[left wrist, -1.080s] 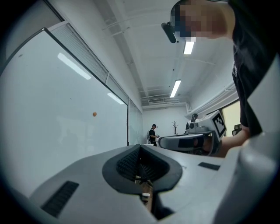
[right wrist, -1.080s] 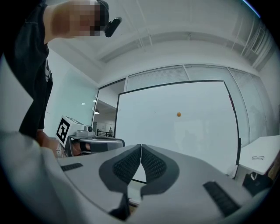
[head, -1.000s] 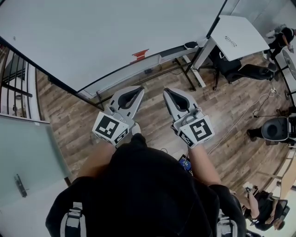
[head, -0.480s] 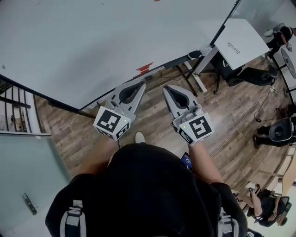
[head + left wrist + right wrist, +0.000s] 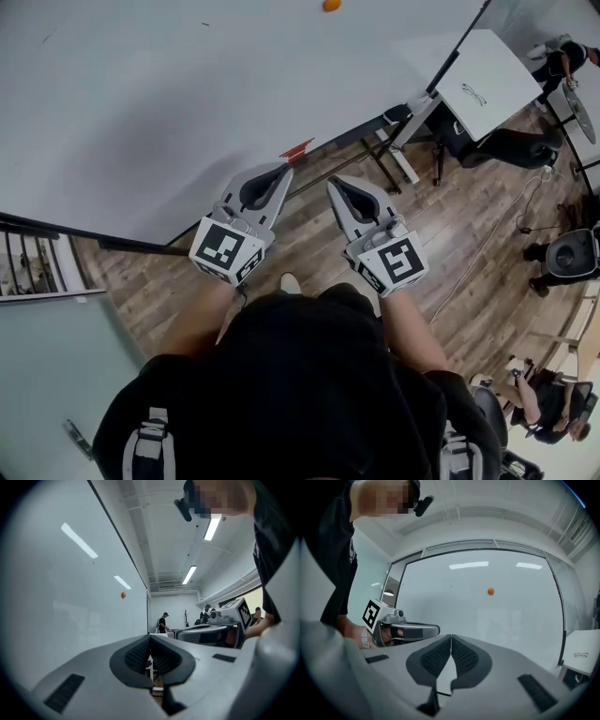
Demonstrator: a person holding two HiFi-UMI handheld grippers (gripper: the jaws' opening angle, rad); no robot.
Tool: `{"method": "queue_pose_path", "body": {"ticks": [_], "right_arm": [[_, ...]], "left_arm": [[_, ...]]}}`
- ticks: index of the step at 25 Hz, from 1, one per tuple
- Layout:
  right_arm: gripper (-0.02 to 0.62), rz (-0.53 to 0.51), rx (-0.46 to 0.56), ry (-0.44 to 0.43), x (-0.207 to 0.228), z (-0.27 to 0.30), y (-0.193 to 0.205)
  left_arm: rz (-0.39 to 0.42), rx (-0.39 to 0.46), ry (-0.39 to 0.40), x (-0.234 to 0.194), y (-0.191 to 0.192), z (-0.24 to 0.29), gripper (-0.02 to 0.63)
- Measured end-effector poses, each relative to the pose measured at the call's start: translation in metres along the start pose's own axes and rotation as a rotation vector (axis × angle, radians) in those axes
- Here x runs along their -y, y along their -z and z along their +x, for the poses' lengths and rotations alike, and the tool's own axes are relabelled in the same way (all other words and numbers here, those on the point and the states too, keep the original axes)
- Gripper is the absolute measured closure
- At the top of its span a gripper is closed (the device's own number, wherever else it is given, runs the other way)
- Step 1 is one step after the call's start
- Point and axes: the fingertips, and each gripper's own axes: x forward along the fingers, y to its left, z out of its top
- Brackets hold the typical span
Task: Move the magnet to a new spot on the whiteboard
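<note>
Head view showed the orange magnet point(image 5: 332, 5) stuck to the whiteboard point(image 5: 187, 94) at twelve o'clock, right at the frame's top edge and well apart from both tools. The left gripper point(image 5: 284, 170) and right gripper point(image 5: 332, 182) were held side by side near the centre, pointing toward the board. Each had its jaws pressed together with nothing between them. From the right gripper's own camera, the magnet sat at about one o'clock above the closed jaws. By my judgement the task had barely begun: the magnet was untouched, and reaching, gripping, lifting off and re-placing all remained.
</note>
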Motion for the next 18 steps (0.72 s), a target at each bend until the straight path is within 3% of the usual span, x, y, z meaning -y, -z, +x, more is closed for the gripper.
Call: {"method": "queue_pose_path", "body": {"ticks": [7, 18], "right_arm": [[0.592, -0.012, 0.017, -0.012, 0.027, 0.021, 0.002], [0.592, -0.12, 0.125, -0.074, 0.11, 0.067, -0.042]], "left_arm": [[-0.01, 0.007, -0.044, -0.023, 0.006, 0.022, 0.604], [0.022, 0.026, -0.176, -0.051, -0.018, 0.076, 0.604]]}}
